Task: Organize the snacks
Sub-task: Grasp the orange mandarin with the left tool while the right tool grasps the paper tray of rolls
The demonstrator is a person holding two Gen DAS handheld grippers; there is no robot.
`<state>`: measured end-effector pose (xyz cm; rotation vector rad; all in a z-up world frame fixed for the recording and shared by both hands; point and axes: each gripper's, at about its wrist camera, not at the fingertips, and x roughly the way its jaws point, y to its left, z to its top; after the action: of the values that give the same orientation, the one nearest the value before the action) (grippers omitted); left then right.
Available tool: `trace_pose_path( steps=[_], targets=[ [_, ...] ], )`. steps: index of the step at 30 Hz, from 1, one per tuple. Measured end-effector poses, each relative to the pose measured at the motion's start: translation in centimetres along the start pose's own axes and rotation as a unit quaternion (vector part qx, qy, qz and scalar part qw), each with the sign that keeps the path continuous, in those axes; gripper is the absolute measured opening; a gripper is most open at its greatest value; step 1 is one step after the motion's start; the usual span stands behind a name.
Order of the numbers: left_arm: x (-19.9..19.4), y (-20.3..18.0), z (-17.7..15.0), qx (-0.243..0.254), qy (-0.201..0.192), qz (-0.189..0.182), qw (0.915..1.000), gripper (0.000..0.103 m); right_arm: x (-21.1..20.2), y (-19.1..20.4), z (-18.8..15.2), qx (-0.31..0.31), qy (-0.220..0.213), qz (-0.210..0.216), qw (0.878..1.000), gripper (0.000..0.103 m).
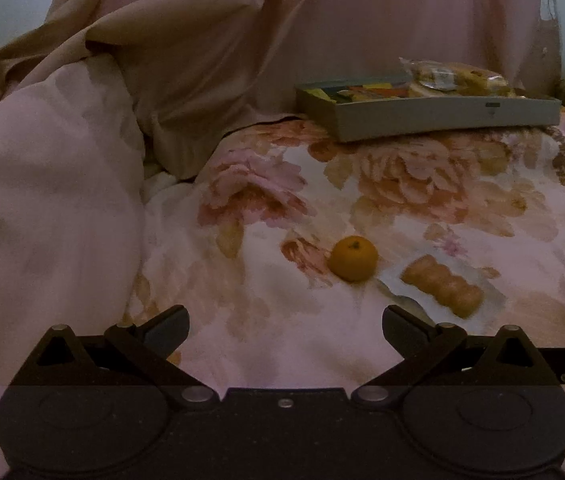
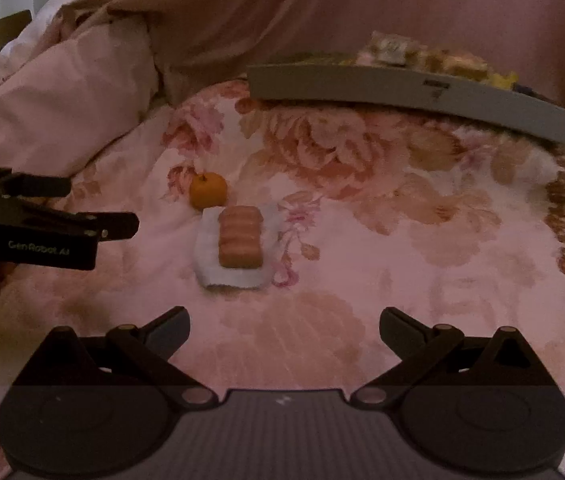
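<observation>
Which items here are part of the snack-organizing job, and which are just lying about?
Job: orange; wrapped pastry; snack tray; left claw and right claw, both open.
Lying about: pink duvet; floral bedspread.

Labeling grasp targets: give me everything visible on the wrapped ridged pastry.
The ridged pastry is a golden-brown oblong bar with rounded crosswise ridges, soft-looking, like baked bread. It lies flat inside a clear wrapper with crimped whitish ends, unopened as far as shows. It rests on the floral bedsheet, just in front of the small orange, close beside it; contact unclear. Neither gripper touches it. The grey tray sits well beyond.
</observation>
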<state>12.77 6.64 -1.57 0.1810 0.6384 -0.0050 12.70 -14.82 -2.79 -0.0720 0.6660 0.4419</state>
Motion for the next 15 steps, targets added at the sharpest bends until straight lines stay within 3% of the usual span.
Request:
trace_pose_path(
  steps=[9, 15],
  targets=[
    [2.9, 1.6, 1.3, -0.001, -0.016, -0.045, 0.9988, 0.102, 3.7, 1.1, 1.9, -0.03, 0.016, 0.021, 0.999, 0.103],
    [4.1, 1.7, 1.9, 0.001, -0.028, -0.081, 0.9963, 0.102, 5.5, 2.9, 3.1, -0.074, 0.005, 0.015, 0.997, 0.103]
  ],
)
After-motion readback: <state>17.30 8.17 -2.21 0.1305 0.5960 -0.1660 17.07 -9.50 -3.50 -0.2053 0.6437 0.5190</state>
